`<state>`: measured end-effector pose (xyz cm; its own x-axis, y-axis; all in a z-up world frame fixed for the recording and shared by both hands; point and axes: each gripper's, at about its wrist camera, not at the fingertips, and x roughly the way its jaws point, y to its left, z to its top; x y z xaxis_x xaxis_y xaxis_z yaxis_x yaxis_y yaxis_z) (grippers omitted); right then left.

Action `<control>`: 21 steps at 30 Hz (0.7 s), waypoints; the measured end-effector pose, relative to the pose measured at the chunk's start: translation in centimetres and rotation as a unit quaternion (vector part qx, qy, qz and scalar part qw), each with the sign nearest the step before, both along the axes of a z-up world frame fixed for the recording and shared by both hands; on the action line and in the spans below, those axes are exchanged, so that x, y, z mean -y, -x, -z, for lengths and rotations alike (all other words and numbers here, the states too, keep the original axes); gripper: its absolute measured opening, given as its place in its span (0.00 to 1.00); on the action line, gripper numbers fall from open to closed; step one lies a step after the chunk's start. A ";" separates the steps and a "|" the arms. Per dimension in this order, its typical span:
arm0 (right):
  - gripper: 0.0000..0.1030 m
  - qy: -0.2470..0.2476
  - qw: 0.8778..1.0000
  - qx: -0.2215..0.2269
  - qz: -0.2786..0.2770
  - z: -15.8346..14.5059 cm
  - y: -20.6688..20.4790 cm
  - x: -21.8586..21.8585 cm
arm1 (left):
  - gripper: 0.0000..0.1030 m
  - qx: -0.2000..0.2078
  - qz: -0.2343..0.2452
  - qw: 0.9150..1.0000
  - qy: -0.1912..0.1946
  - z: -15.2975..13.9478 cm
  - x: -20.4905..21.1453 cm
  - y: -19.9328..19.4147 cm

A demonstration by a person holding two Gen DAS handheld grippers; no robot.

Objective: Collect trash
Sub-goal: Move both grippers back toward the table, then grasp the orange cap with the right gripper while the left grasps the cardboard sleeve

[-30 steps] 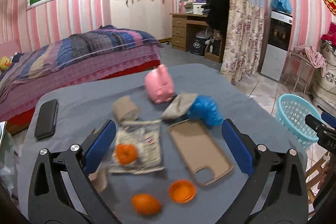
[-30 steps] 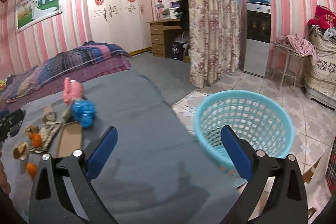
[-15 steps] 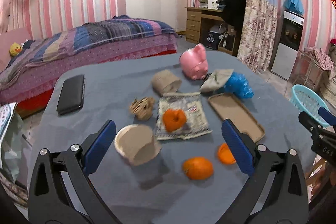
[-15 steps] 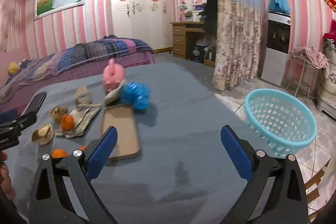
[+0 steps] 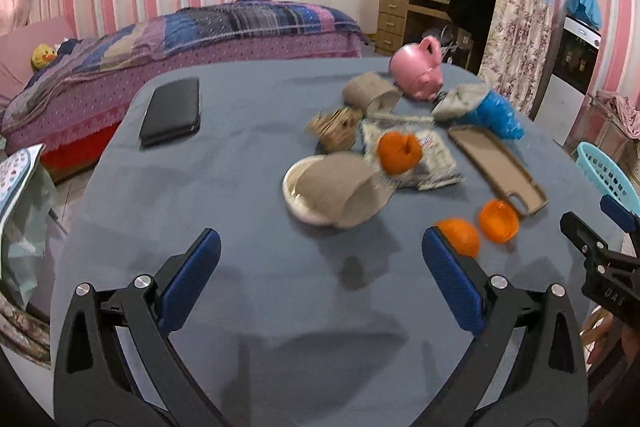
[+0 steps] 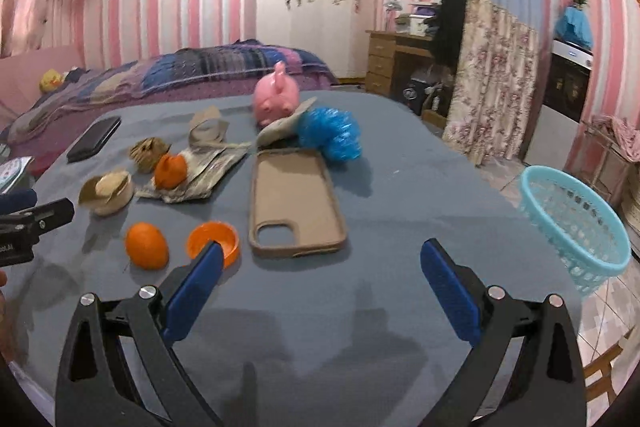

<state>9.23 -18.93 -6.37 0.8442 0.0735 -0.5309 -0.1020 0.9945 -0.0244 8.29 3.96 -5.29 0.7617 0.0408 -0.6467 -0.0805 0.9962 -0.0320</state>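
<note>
Trash lies in a cluster on the blue-grey table [image 5: 240, 187]: a tipped paper cup [image 5: 332, 189] [image 6: 108, 189], orange peel pieces [image 5: 498, 221] [image 6: 214, 239], a flat wrapper [image 5: 416, 159] [image 6: 208, 171] with peel on it, a crumpled brown paper ball [image 5: 334, 127] and a blue plastic bag [image 6: 332, 133]. My left gripper [image 5: 320, 279] is open, hovering just short of the cup. My right gripper [image 6: 320, 287] is open above bare cloth, near the tan phone case [image 6: 294, 203]. A turquoise basket [image 6: 576, 223] stands beside the table on the right.
A pink piggy bank [image 5: 418, 75], a black phone [image 5: 172, 113] and the tan phone case [image 5: 496, 167] share the table. A bed [image 5: 160, 43] is behind it, a desk [image 6: 400, 63] and floral curtain [image 6: 492, 79] to the right.
My left gripper has pulled back and to the left, so the cup now lies ahead of it. My right gripper has swung left from the basket toward the table's clutter.
</note>
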 end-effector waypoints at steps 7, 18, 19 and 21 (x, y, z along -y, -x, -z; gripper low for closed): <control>0.94 0.010 0.999 -0.023 -0.023 1.1 -0.5 -0.9 | 0.95 -0.018 -0.010 0.999 0.034 2.0 -1.5 -0.7; 0.81 0.002 0.997 -0.054 -0.057 2.0 -1.3 -2.1 | 0.88 0.014 0.007 0.999 0.044 0.3 -1.3 -2.4; 0.76 0.002 0.996 -0.058 -0.063 2.1 -1.5 -2.4 | 0.84 0.010 0.013 0.999 0.040 0.3 -1.0 -2.7; 0.73 -0.003 0.995 -0.066 -0.072 2.2 -1.8 -2.7 | 0.65 0.000 0.018 0.999 0.030 0.6 -0.7 -3.3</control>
